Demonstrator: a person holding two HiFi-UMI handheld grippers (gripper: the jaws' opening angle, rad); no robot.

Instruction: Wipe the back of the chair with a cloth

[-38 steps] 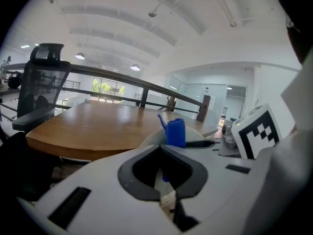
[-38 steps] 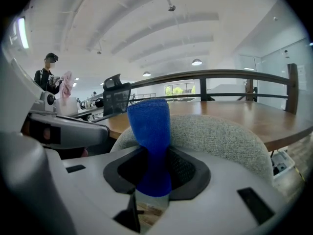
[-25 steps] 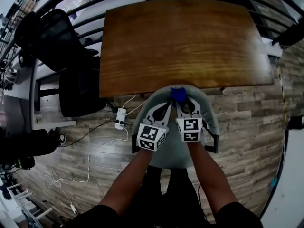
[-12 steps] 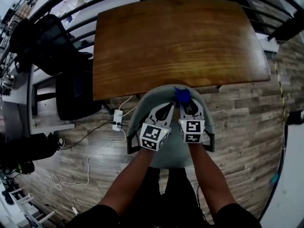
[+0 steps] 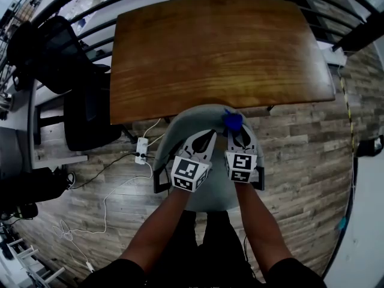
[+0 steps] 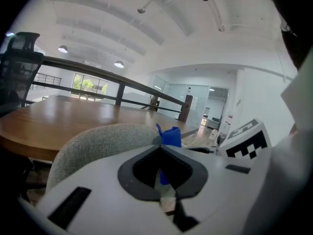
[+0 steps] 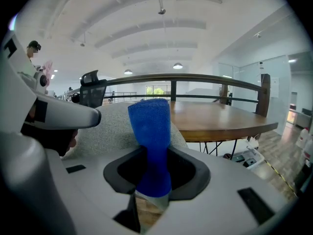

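Fingers pinch cloth (image 7: 150, 131), right gripper (image 5: 235, 131) | left gripper (image 5: 203, 139) closed | at chair (image 5: 186, 122) rim | table (image 5: 216, 47) near

An open office: black desk chairs (image 5: 57, 50), wooden meeting table (image 5: 216, 53), glass-walled rooms (image 6: 168, 92) beyond.

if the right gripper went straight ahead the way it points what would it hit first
Likely the chair back's top edge, touched first by the blue cloth it holds; the wooden table lies beyond. Depth is unclear.

Blue cloth (image 7: 150, 136) upright; beside grey chair (image 5: 191, 122) back.
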